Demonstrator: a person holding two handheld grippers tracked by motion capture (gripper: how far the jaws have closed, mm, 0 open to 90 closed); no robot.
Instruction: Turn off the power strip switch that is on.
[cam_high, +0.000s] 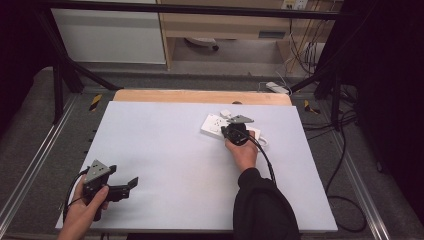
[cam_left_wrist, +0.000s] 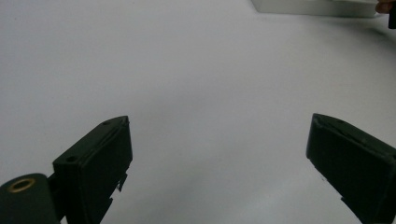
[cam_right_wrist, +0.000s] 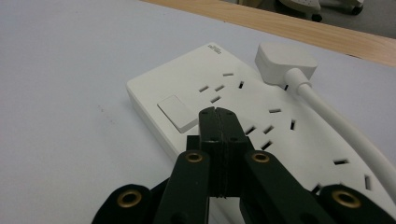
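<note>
A white power strip (cam_right_wrist: 243, 100) (cam_high: 214, 125) lies on the white table, with a flat rocker switch (cam_right_wrist: 177, 112) at its near end and several socket holes. A white plug (cam_right_wrist: 285, 60) (cam_high: 226, 113) with a thick white cable sits at its far end. My right gripper (cam_right_wrist: 218, 114) (cam_high: 235, 131) is shut with nothing between its jaws, its tips just over the strip beside the switch. My left gripper (cam_left_wrist: 219, 154) (cam_high: 127, 186) is open and empty, low over bare table at the front left. The strip's edge (cam_left_wrist: 313, 5) lies far ahead of it.
The white table top (cam_high: 165, 150) has a wooden strip (cam_high: 200, 96) along its far edge. A metal frame, cables and a second power strip (cam_high: 276, 87) lie on the floor beyond the table.
</note>
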